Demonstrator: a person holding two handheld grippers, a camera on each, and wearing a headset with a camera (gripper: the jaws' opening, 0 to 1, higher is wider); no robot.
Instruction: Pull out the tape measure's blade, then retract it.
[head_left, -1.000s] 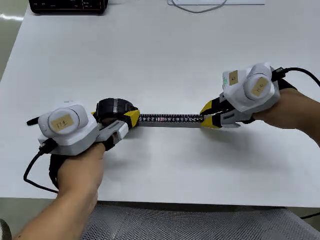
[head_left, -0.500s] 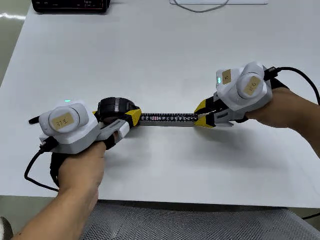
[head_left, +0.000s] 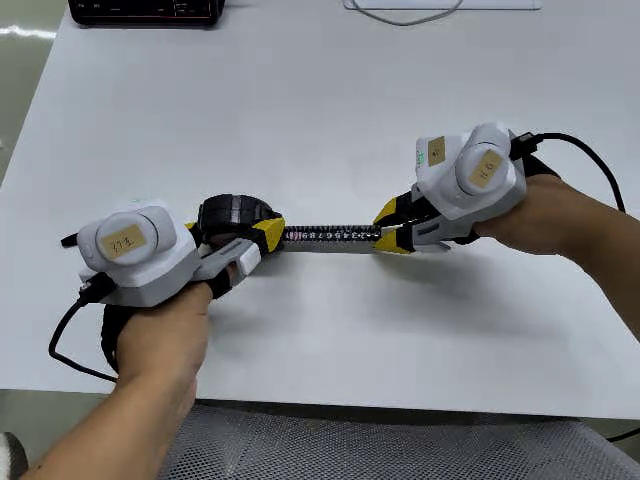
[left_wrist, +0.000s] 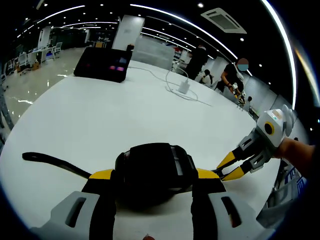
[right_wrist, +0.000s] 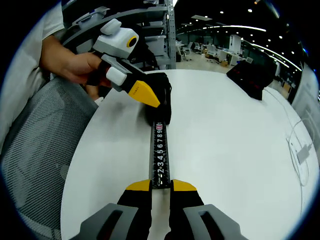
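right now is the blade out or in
Out, partly. A numbered stretch of blade runs from the case, clamped in the left gripper, to the right gripper, whose jaws pinch its end.

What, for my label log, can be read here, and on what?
"2 3 4 5 6 7 8 9": printed on the blade, right gripper view.
Red mark past the 9: too small to read.
Blurred handwriting, unreadable: left sticker, right sticker.
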